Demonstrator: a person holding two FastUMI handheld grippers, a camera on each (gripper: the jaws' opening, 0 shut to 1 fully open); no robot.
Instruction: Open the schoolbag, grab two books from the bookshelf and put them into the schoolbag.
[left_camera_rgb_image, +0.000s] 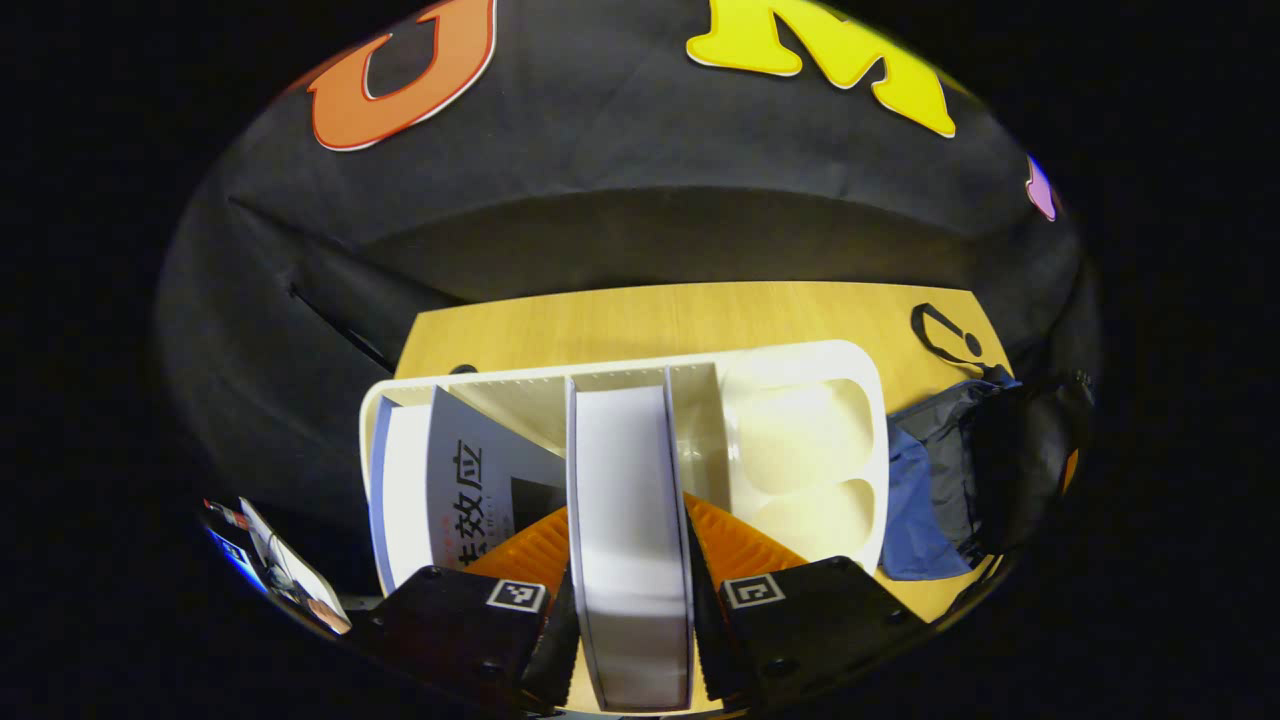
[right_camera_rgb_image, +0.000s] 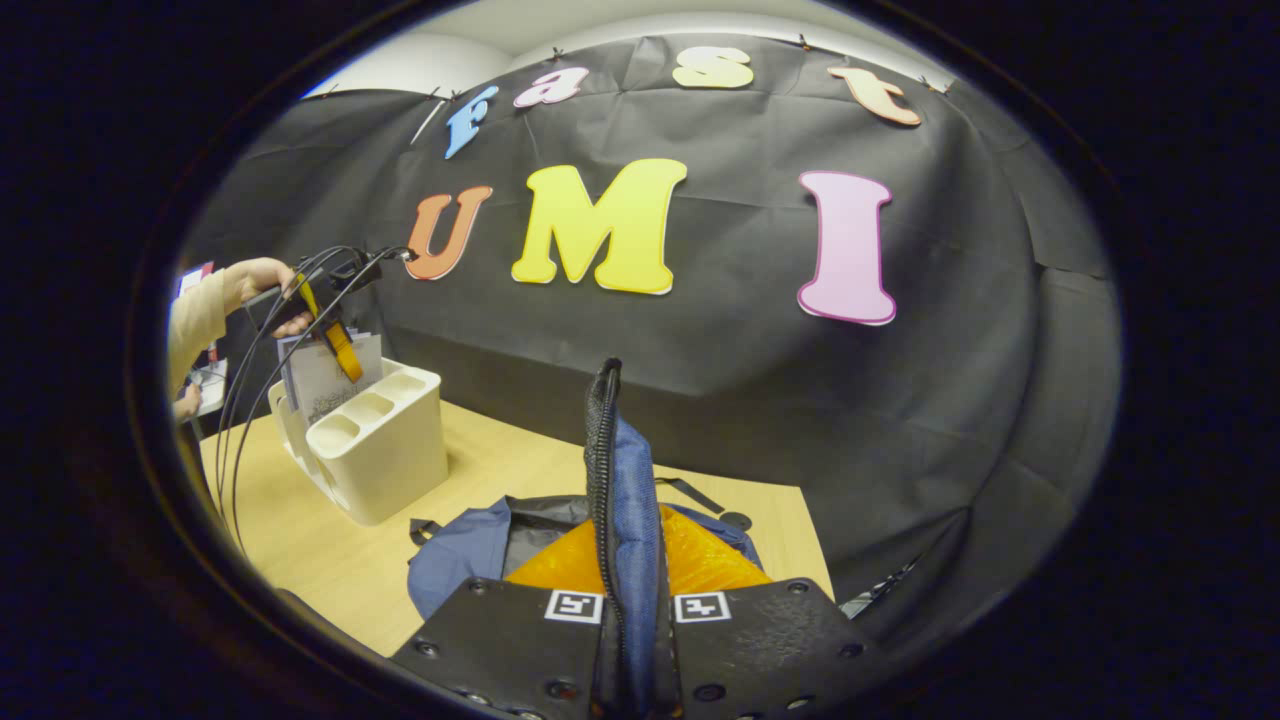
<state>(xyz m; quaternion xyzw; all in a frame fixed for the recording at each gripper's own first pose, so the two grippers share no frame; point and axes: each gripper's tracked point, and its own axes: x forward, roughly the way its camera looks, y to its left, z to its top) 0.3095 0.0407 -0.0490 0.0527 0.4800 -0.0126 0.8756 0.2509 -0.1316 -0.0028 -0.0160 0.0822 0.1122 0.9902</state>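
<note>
In the left gripper view my left gripper (left_camera_rgb_image: 632, 612) is shut on a white book (left_camera_rgb_image: 628, 520) standing upright in the white bookshelf (left_camera_rgb_image: 860, 400). A second book (left_camera_rgb_image: 462, 490) with a grey and white cover leans in the shelf's left slot. The blue schoolbag (left_camera_rgb_image: 925, 490) lies to the right of the shelf. In the right gripper view my right gripper (right_camera_rgb_image: 636, 620) is shut on the schoolbag's blue flap (right_camera_rgb_image: 628, 500), holding its zipper edge up. The schoolbag (right_camera_rgb_image: 470, 545) lies on the table below it. Farther left, the left gripper (right_camera_rgb_image: 330, 335) hangs over the books in the bookshelf (right_camera_rgb_image: 375, 445).
The wooden table (right_camera_rgb_image: 330, 570) carries the shelf and the bag. A black strap loop (left_camera_rgb_image: 940, 335) lies on the table beyond the bag. The shelf's right side has round cup holes (left_camera_rgb_image: 800, 430). Cables (right_camera_rgb_image: 250, 380) hang from the left gripper, held by a hand (right_camera_rgb_image: 262, 280).
</note>
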